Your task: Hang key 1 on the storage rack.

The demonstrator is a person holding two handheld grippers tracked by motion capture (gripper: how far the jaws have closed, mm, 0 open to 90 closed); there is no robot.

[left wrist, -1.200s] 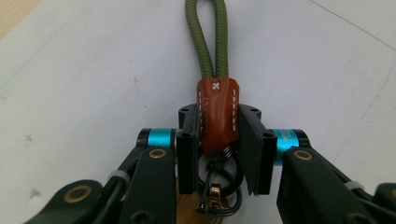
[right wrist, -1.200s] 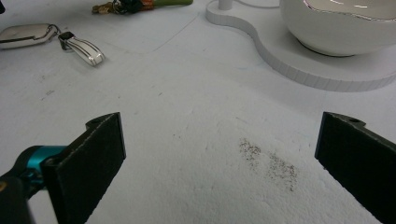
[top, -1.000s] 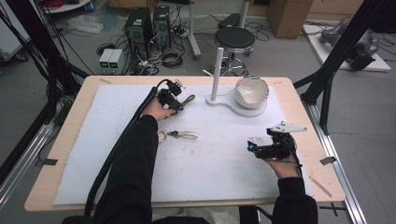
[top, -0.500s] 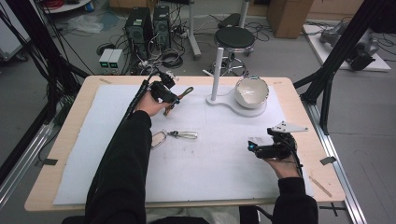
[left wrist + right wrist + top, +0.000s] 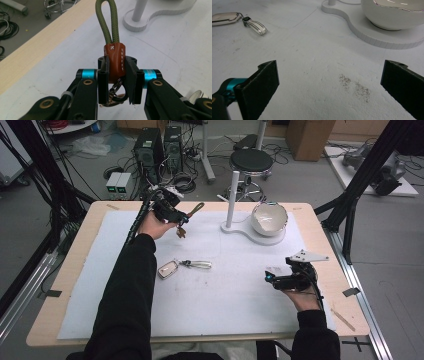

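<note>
The left gripper is lifted above the surface, clamping a keychain by its brown leather tab — green cord loop pointing forward. The right gripper hovers low, fingers spread wide.

Left tool raised above far left of surface, arm in black sleeve stretched forward, jaws clamped on brown leather tab of keychain. Right tool low near right edge, pointing left, jaws spread wide, nothing between.
</note>
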